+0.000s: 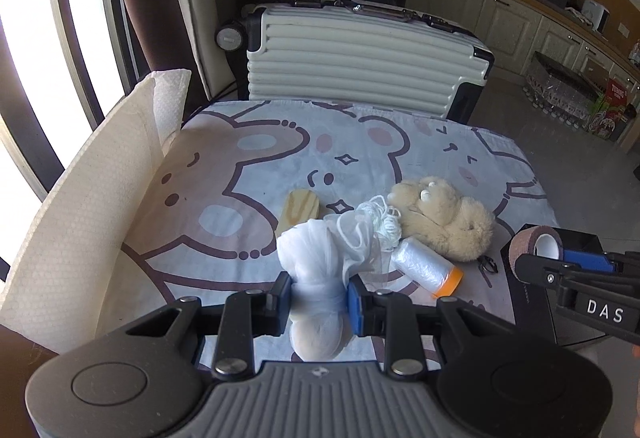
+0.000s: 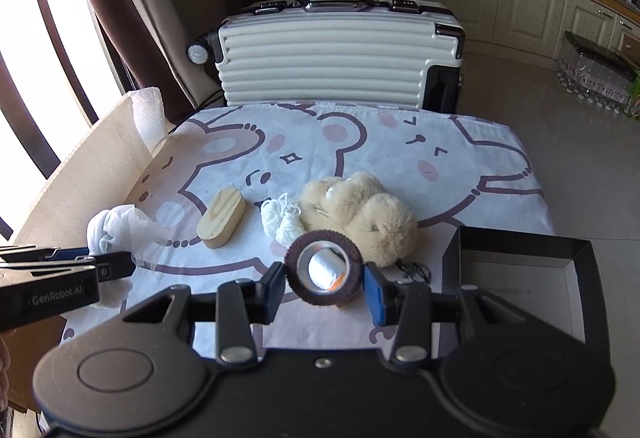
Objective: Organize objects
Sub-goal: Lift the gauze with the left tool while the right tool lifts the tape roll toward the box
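Left claw (image 1: 319,300) clamped white mesh bundle (image 1: 320,258) near counter's (image 2: 460,141) left edge; right claw (image 2: 324,288) gripped brown tape roll (image 2: 323,269), bore facing camera, beside black box (image 2: 520,250).

Daylight floods in from the window (image 1: 28,37) left of my grippers, blown out white. Table (image 2: 400,165) evenly bright, soft shadows. Strong fisheye bending at edges; nearest bundle slightly blurred.
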Tool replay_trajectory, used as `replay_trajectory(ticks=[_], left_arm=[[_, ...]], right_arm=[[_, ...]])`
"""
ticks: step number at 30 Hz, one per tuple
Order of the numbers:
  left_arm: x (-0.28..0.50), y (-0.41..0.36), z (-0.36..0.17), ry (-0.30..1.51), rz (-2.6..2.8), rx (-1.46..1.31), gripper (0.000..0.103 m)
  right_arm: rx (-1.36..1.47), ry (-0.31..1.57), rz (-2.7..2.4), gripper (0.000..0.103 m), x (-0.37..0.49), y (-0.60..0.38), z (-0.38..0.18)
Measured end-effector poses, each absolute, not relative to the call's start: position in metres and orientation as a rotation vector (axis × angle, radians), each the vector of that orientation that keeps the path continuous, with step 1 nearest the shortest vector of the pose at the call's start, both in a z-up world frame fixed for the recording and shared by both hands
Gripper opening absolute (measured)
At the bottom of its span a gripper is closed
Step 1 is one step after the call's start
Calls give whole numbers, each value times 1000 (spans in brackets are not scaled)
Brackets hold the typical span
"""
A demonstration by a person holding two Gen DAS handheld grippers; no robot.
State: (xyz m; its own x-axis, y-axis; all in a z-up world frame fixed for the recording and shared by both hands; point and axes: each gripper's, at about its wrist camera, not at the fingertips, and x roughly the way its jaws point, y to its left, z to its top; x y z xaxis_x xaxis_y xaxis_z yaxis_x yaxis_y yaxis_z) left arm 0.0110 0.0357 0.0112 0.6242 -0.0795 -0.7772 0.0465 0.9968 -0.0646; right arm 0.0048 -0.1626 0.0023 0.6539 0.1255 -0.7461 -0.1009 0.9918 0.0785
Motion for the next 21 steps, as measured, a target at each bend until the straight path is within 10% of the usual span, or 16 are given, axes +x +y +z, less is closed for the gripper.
replay_trajectory(ticks=[21], left_arm=[[1, 33, 21, 859, -27, -86, 30]], right_arm=[[-34, 792, 94, 43, -7, -173, 17]])
